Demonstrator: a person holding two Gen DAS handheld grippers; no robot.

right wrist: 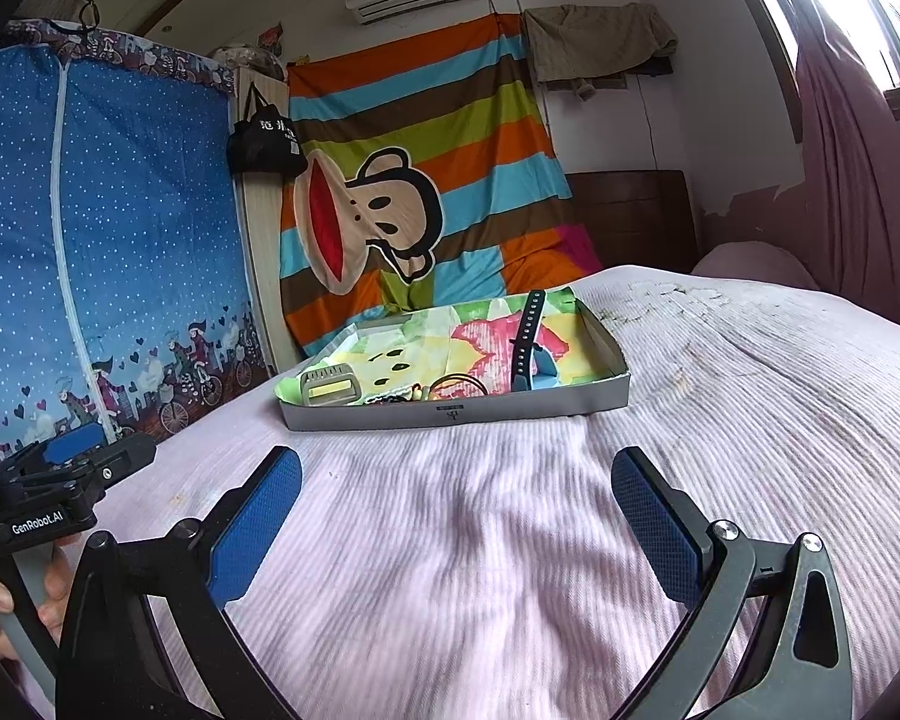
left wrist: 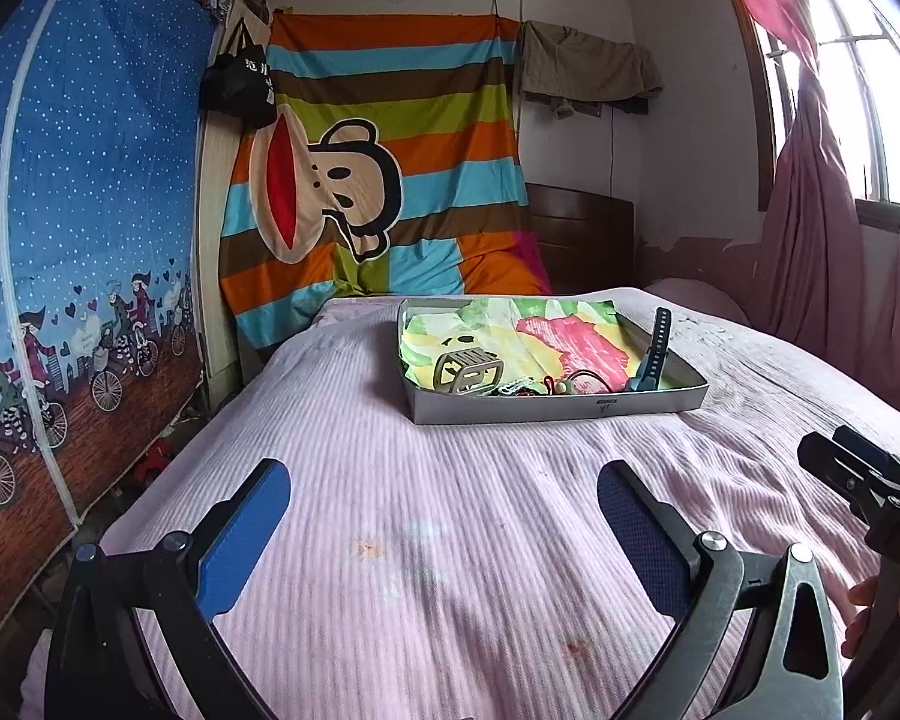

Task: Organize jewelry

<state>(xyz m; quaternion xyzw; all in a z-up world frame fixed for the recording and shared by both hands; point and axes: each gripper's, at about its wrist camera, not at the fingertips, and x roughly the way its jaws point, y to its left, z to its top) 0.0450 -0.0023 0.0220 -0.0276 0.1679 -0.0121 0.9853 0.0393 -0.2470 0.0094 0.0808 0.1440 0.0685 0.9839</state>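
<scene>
Left wrist view: the left gripper [left wrist: 444, 534] stood wide open over the pink bedspread [left wrist: 450, 468], holding nothing. The shallow tray [left wrist: 558, 405] lay well ahead on the bed. Inside, near its front wall, were a grey clasp-like piece [left wrist: 467, 370], a tangle of small items [left wrist: 540, 385] and a blue watch strap [left wrist: 654, 354] leaning on the right wall.

Right wrist view: the right gripper [right wrist: 456, 522] was likewise spread wide and empty, well short of the tray [right wrist: 450, 414]. The pieces lay heaped, unsorted. Judgement: sorting had not begun; all of it remained.
</scene>
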